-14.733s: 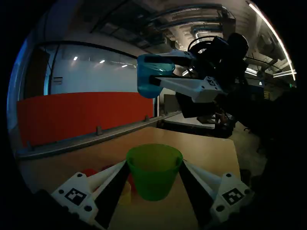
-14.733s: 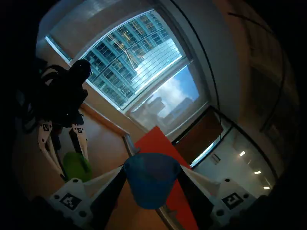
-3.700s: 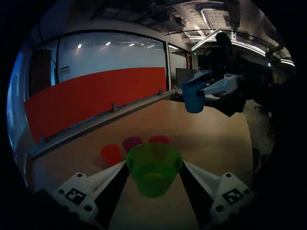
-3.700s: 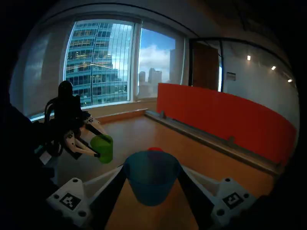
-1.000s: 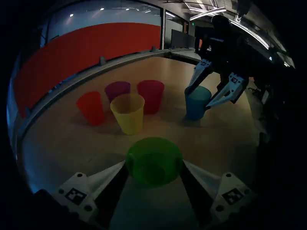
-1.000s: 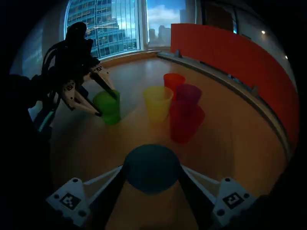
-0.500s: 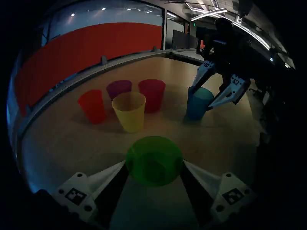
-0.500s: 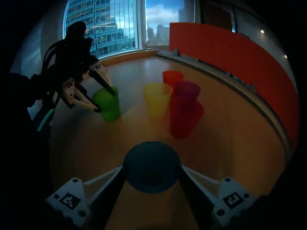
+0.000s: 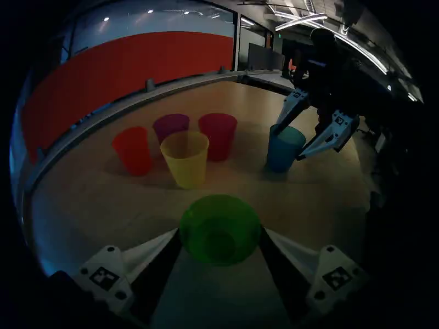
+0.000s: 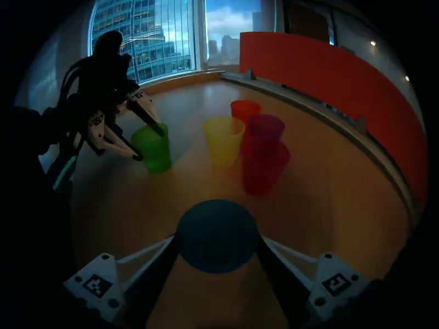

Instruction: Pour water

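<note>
Both cups stand upright on the bench, well apart, each between the fingers of its own hand-held gripper: the green cup in the left hand-held gripper, the blue cup in the right hand-held gripper. The fingers lie along each cup's sides just under the rim; whether they press or merely touch I cannot tell. Bases flat and mouths up look like a resting point, not a pour. No water can be made out in this dim light.

The cups are smooth, tapered, translucent plastic, probably light and easy to squash. Between them cluster a yellow cup, an orange cup, a purple cup and a red cup. The bench is pale wood with a soft sheen
</note>
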Demonstrator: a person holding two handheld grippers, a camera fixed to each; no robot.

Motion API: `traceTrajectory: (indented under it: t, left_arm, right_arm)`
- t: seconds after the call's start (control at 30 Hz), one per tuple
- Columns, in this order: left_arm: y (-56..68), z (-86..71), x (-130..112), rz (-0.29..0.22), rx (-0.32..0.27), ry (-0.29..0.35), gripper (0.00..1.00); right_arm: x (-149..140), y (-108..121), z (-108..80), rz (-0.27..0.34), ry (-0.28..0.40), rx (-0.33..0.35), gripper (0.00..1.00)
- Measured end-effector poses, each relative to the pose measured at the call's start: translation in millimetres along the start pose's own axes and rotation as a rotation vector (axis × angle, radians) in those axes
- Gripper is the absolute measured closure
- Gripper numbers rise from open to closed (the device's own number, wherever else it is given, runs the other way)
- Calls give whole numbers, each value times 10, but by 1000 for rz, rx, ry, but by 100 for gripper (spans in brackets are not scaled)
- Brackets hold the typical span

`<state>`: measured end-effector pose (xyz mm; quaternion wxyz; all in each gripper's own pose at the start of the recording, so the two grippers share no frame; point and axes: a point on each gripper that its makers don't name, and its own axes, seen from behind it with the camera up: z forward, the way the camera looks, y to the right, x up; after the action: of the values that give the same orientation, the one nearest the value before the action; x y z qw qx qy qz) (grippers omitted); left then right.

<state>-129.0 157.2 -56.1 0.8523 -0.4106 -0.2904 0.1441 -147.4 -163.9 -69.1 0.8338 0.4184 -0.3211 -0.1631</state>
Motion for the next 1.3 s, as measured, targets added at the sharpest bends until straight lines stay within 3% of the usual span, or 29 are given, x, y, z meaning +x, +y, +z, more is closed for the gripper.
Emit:
traceTrajectory:
  t: [0.37,0.9,1.3]
  left_arm:
    - [10,-58,-59,0,9,-12,0]
    - [-110,-337,-348,-29,90,-37,0]
    - [-156,-504,-389,-61,139,-12,0]
  right_arm:
    - [-58,-8,-73,8,4,-13,0]
    - [-285,19,-372,37,13,-69,0]
    - [-355,21,-523,62,36,-107,0]
